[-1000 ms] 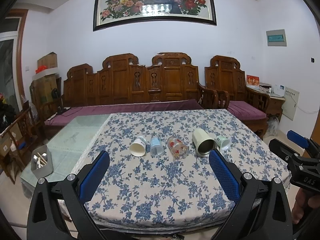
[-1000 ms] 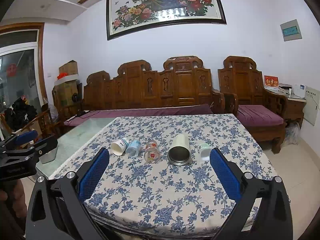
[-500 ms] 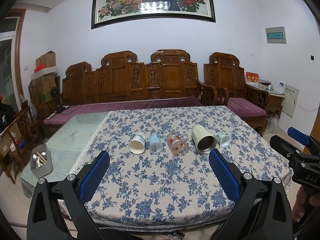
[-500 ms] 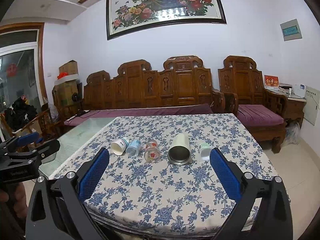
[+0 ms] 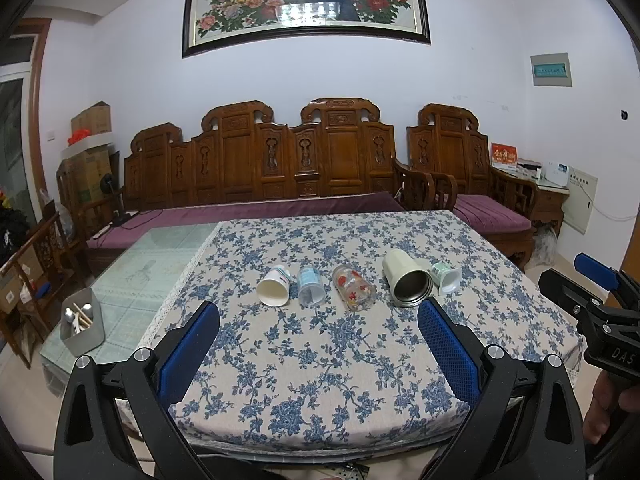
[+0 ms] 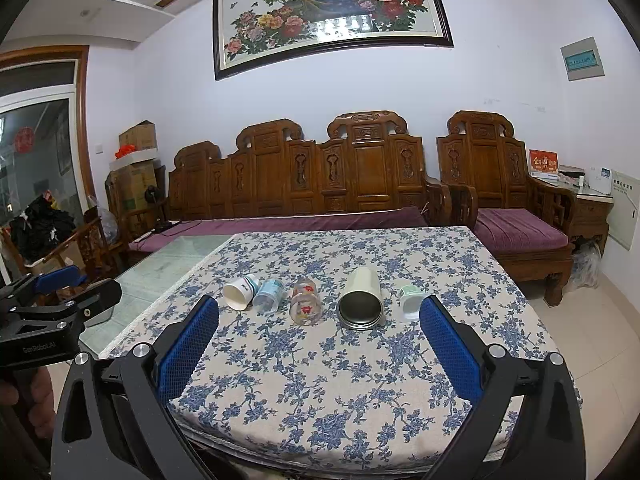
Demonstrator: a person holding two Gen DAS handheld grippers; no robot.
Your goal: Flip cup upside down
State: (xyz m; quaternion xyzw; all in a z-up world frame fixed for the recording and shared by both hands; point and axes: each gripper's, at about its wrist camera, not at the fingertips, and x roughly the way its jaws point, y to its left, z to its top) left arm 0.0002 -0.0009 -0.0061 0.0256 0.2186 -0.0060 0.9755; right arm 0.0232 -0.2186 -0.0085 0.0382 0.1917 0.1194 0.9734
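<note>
Several cups lie on their sides in a row on the flowered tablecloth (image 5: 320, 360): a white paper cup (image 5: 274, 286), a pale blue cup (image 5: 311, 287), a clear glass with red flowers (image 5: 353, 287), a cream steel tumbler (image 5: 406, 282) and a small green-white cup (image 5: 446, 276). The same row shows in the right wrist view, from paper cup (image 6: 240, 293) to tumbler (image 6: 362, 298). My left gripper (image 5: 318, 344) is open and empty, short of the cups. My right gripper (image 6: 318, 344) is open and empty too, near the table's front edge.
A grey metal holder with utensils (image 5: 82, 326) stands on the bare glass part of the table at the left. A carved wooden bench (image 5: 280, 168) and armchair (image 6: 508, 200) stand behind the table. Each gripper shows at the other view's edge.
Both views have shifted only slightly; the left gripper has tilted up a little. The cups have not moved and both grippers stay open.
</note>
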